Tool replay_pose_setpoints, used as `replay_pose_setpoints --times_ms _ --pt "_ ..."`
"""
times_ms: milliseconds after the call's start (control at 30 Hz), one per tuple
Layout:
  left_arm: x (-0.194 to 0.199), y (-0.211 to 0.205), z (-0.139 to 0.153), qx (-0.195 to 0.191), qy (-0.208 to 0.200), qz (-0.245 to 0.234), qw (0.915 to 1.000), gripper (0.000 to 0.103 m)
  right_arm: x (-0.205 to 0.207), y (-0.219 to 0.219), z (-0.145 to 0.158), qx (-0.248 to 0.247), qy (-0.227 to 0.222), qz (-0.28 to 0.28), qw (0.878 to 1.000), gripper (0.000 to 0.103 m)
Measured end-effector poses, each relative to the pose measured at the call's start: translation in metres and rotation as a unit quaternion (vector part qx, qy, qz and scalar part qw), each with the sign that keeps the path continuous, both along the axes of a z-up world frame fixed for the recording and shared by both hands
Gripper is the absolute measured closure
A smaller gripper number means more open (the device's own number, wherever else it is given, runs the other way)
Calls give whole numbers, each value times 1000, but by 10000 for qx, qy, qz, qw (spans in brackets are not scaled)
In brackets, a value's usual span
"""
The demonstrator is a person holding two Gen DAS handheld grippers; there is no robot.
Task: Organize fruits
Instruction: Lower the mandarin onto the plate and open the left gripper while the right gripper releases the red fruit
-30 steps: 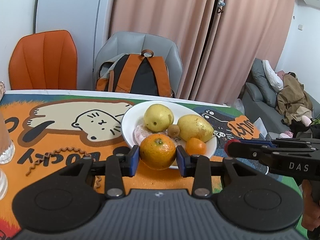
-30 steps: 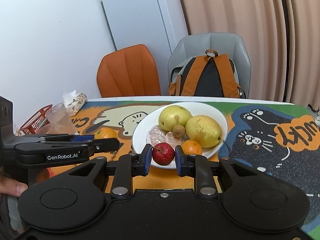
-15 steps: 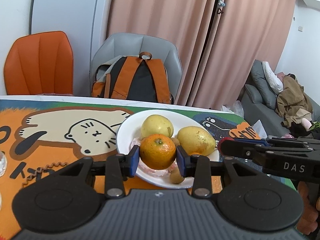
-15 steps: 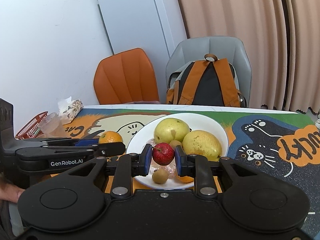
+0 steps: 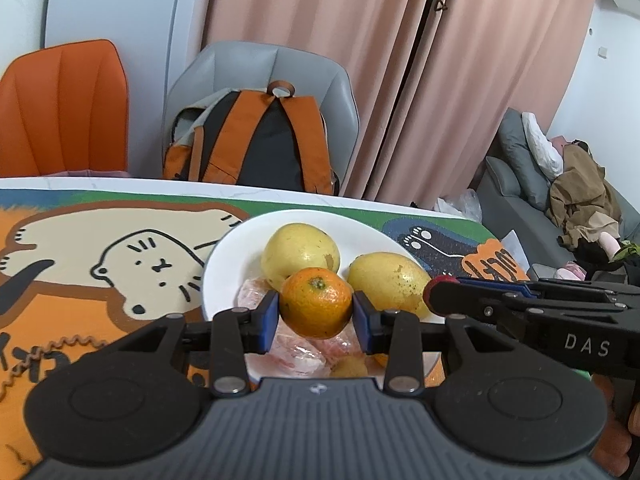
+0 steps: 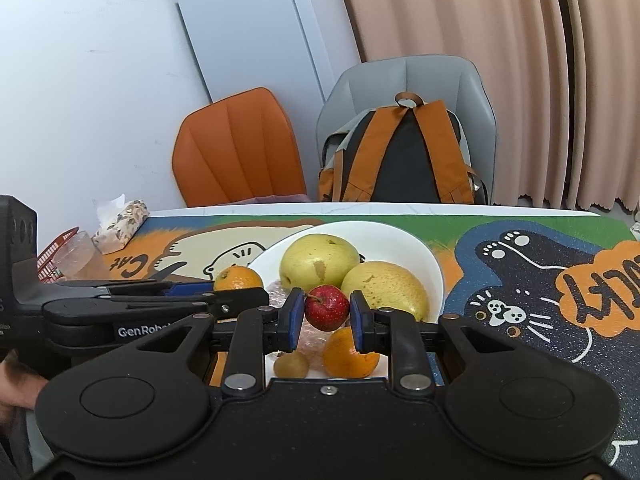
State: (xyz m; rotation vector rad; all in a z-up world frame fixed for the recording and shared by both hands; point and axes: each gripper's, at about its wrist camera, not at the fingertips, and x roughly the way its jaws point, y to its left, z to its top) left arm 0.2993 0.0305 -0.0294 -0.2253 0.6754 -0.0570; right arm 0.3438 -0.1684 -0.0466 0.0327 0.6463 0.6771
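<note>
Orange [image 5: 316,303] sits clamped between the blue pads of the left claw [image 5: 316,312], stem end tilted up toward the camera, above the white plate [image 5: 224,256] holding two pears just beyond; the other claw at right reads "DAS". From the right wrist, the right claw [image 6: 326,316] pinches a small red apple [image 6: 327,308], stem pointing left, over the same plate [image 6: 420,248]; "GenRobo" shows at left.

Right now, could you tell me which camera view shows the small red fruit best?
The right wrist view: the small red fruit sits centred and unblocked, pinched between the right tool's blue pads above the white plate. The left wrist view shows only a red sliver at that tool's tip, side-on.
</note>
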Motion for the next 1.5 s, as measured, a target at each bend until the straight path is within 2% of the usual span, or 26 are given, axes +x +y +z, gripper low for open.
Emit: replay_pose_setpoints --times_ms 433,567,867,900,967,1067,1333,1500 --pt "24 0 -29 -98 353 -36 9993 65 15 6 -12 -23 141 -8 9999 80" --pt "21 2 -28 -111 305 -43 9995 62 16 11 -13 -24 161 24 9999 80" --pt "2 19 -15 -153 195 224 9994 61 17 22 -15 -18 212 98 9997 80" --pt "0 21 -14 -153 193 255 9994 61 17 23 -15 -16 217 100 9997 79" --pt "-2 25 -14 -157 199 301 9992 61 16 24 -13 35 182 54 9998 72" --pt "-7 28 -13 -174 233 364 9989 60 14 21 -11 89 199 17 9998 71" --pt "-22 30 -5 -202 180 466 9985 41 2 18 -3 79 179 3 9998 71" --pt "-35 28 6 -174 99 518 9985 28 -8 13 5 140 156 -25 9998 67"
